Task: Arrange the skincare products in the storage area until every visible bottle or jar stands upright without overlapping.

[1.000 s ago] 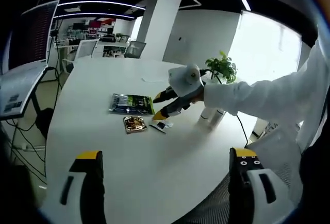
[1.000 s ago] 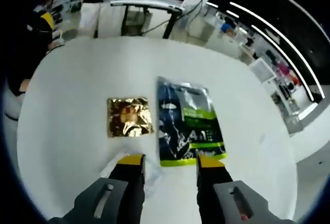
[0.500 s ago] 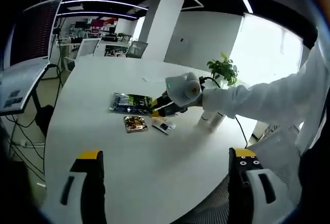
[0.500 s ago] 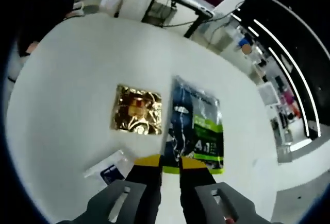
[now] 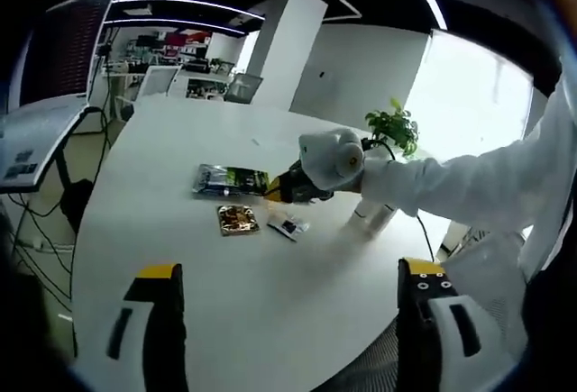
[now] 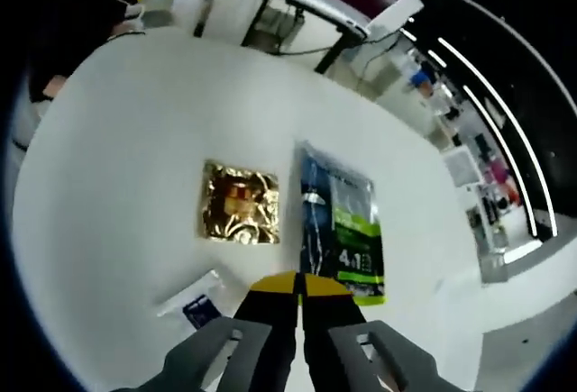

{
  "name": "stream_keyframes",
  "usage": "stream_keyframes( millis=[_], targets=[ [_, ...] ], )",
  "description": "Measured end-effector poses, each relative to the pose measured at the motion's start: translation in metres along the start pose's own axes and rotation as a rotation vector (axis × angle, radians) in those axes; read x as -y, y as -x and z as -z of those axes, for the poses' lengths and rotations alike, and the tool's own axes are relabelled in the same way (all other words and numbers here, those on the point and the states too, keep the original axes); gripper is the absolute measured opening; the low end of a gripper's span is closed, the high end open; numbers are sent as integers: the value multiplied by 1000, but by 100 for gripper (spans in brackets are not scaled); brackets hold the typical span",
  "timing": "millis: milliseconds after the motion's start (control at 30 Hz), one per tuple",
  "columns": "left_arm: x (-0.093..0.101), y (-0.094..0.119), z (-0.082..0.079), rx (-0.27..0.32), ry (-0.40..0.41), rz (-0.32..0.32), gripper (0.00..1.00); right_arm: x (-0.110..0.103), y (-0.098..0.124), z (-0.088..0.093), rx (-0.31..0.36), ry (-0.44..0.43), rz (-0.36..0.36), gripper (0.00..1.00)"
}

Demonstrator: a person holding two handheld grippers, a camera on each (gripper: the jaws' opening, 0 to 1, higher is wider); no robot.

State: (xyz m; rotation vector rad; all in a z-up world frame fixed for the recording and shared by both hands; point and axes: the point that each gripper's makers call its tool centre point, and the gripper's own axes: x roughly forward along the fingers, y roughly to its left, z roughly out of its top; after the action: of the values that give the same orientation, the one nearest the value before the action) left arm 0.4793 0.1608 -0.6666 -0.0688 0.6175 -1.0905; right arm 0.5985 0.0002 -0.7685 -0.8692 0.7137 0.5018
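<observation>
Left gripper view: white round table, dark-green packet lying flat, gold sachet just in front of it, small white sachet beside that, all flat and apart. A white bottle stands further right near a plant. Left gripper hangs above the near table edge, jaws spread wide, holding and touching nothing. The right gripper comes in from the right on a white sleeve, arm stretched out over the table, yellow tips down at the packet's near end; from here cannot tell if it touches the packet. Right gripper view: looks down closer on the table, packet print readable as "4 in 1", gold sachet to its left, white sachet at lower left; bottle and plant out of frame. Right gripper has jaws nearly together, only a thin slit between the yellow tips, nothing seen between them; tips sit just beside the packet's lower left corner, contact unclear.
</observation>
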Motion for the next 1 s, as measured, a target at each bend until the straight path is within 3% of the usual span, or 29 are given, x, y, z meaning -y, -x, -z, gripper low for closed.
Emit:
stream_keyframes(
  millis=[167,267,467,567,733,900,1000],
  targets=[
    [2,-14,-7,36,58,37,90,-2,11,-4,19,-48,-6,0],
    [7,-24,-16,93,128,73,87,-3,18,-8,35,-73,-8,0],
    [10,-46,-34,189,343,190,78,-5,33,-16,68,-107,-13,0],
    [0,-57,-38,201,450,204,71,-4,39,-17,78,-124,-8,0],
    [3,-71,-47,231,520,251,67,-8,49,-18,93,-138,-9,0],
    [-7,-93,-43,202,645,239,59,-11,58,-19,105,-149,-5,0],
    [-10,-107,-39,186,675,246,58,-13,65,-20,117,-152,-1,0]
  ],
)
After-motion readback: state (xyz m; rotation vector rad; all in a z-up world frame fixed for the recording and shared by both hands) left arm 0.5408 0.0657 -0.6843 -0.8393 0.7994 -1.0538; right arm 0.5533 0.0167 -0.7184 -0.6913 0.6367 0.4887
